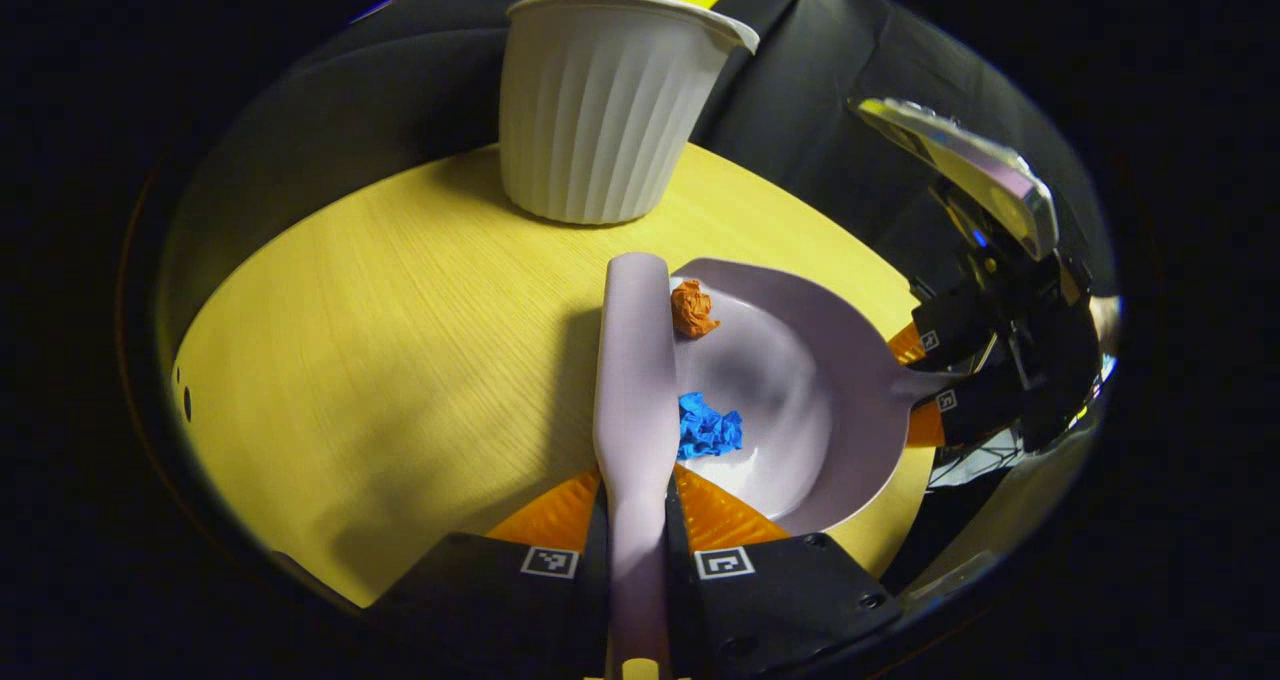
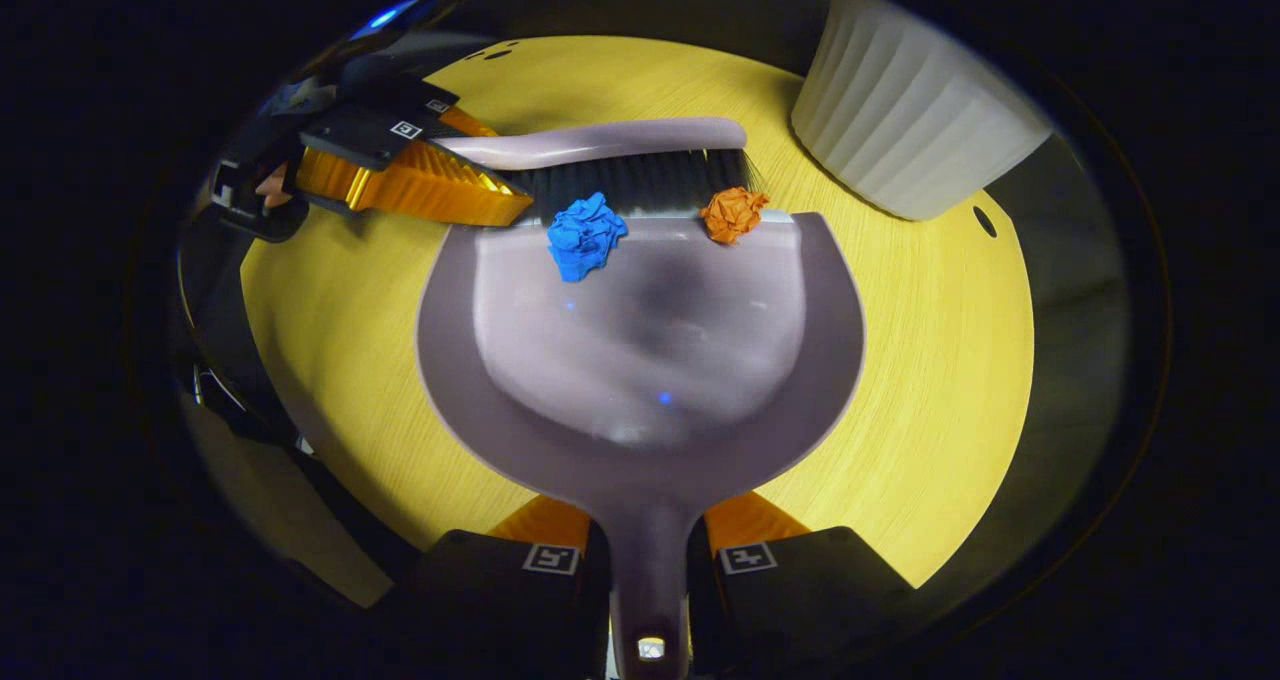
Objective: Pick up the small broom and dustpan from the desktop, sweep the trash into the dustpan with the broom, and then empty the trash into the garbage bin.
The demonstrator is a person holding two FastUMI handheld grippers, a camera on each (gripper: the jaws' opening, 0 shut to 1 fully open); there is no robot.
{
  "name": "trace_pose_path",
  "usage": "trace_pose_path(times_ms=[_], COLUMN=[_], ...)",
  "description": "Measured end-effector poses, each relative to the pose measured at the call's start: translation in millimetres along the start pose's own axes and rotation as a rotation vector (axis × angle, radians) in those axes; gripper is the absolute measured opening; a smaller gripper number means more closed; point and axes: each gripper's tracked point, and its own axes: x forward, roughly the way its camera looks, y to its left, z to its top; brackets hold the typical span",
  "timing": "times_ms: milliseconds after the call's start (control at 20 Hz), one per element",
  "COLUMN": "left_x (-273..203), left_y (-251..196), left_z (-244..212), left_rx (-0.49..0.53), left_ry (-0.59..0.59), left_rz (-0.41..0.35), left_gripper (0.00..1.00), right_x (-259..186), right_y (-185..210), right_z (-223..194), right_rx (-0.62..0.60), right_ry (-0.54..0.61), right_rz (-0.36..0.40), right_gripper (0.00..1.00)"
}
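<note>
Dim booth, bright desktop (image 1: 400, 340) bowed by fisheye, soft glare inside the dustpan (image 2: 640, 350).

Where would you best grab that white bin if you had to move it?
Probably by the rim. The bin stands upright on the table, open end up, and its ribbed wall widens toward the top, so it looks too broad to pinch from the side. Come down from above with one finger inside the rim and one outside.
</note>
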Motion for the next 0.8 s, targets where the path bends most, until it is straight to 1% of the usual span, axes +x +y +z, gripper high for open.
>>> trace_pose_path(times_ms=[50, 100, 250, 400, 550, 600, 750, 800], left_x=[-5, -8, -13, -25, -34, -39, -47, -51], left_y=[3, 5, 9, 26, 53, 54, 54, 53], left_z=[5, 6, 10, 8, -1, -5, -24, -33], left_rx=[-0.014, -0.026, -0.060, -0.099, -0.127, -0.141, -0.181, -0.188], left_ry=[-0.022, -0.041, -0.098, -0.161, -0.186, -0.182, -0.145, -0.128], left_rz=[0.012, 0.022, 0.058, 0.136, 0.241, 0.258, 0.275, 0.279], left_gripper=[0.25, 0.28, 0.28, 0.28, 0.28, 0.28, 0.28, 0.28], right_x=[-3, -5, -15, -29, -64, -80, -125, -140], right_y=[4, 6, 10, 12, -3, -11, -34, -42], right_z=[0, 0, 2, 2, -1, -3, 2, 6], right_rx=[0.009, 0.020, 0.064, 0.107, 0.182, 0.211, 0.270, 0.293], right_ry=[-0.018, -0.032, -0.051, -0.034, -0.035, -0.033, -0.028, -0.030], right_rz=[-0.004, -0.005, -0.008, -0.032, -0.056, -0.067, -0.111, -0.115], right_gripper=[0.36, 0.36, 0.36, 0.36, 0.36, 0.36, 0.36, 0.36])
